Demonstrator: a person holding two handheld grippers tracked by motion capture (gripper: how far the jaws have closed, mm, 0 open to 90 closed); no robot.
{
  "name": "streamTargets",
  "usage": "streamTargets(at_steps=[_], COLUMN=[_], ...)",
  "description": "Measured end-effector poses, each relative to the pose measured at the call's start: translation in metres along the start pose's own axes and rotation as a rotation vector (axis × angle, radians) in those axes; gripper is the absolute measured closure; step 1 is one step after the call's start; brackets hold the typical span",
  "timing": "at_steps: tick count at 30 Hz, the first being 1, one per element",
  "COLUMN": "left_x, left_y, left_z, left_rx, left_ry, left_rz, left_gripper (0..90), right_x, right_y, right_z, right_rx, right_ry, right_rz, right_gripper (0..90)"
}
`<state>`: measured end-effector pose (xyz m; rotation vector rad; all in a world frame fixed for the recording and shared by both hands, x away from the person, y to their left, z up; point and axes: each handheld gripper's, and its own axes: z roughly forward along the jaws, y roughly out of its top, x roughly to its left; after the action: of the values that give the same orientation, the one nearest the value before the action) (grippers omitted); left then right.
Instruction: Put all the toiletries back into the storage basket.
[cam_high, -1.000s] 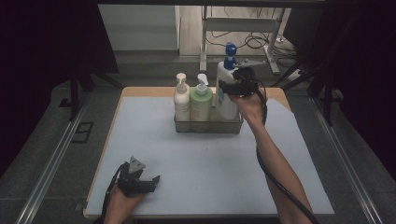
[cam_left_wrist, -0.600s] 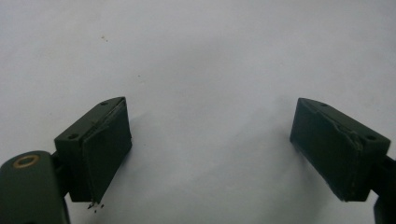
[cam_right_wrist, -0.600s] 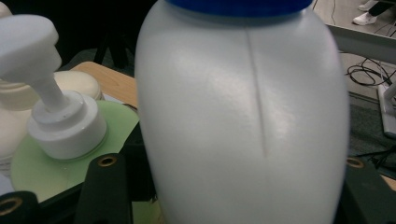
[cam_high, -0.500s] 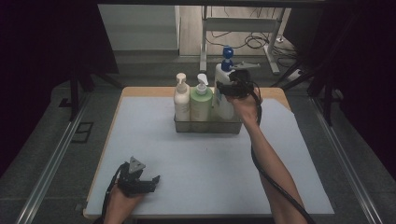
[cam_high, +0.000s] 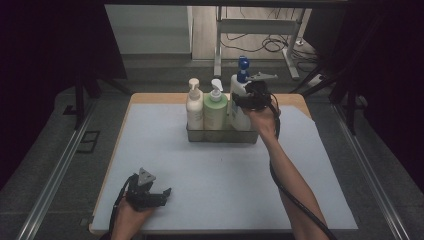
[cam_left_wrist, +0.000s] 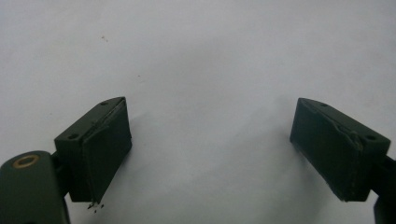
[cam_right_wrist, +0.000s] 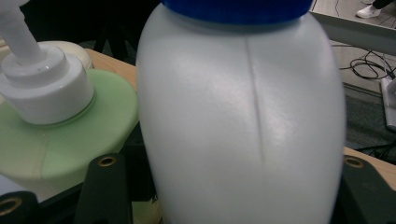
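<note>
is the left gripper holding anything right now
No, the left gripper has its jaws wide apart with only the bare white table mat between them.

The high view looks forward and down over the whole white table mat (cam_high: 220, 165) from the person's side, the left gripper view faces straight down on that mat (cam_left_wrist: 205, 56) from close, and the right gripper view sits right against the white blue-capped bottle (cam_right_wrist: 243, 121), shared with the high view (cam_high: 239, 100).

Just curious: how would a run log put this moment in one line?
right gripper: shut on white bottle | left gripper: open, idle | tray: three bottles
</note>
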<state>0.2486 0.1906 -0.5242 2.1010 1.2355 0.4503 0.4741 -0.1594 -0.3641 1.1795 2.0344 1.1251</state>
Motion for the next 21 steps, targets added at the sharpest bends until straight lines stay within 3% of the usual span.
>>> streamTargets(at_steps=[21], left_x=[0.0], left_y=[0.0], left_z=[0.0], left_rx=[0.001], left_ry=[0.001], left_rz=[0.001], left_gripper=[12.2], right_x=[-0.006], right_y=[-0.021], right_z=[-0.005], right_rx=[0.027], right_ry=[-0.006], right_rz=[0.0], right_gripper=[40.3])
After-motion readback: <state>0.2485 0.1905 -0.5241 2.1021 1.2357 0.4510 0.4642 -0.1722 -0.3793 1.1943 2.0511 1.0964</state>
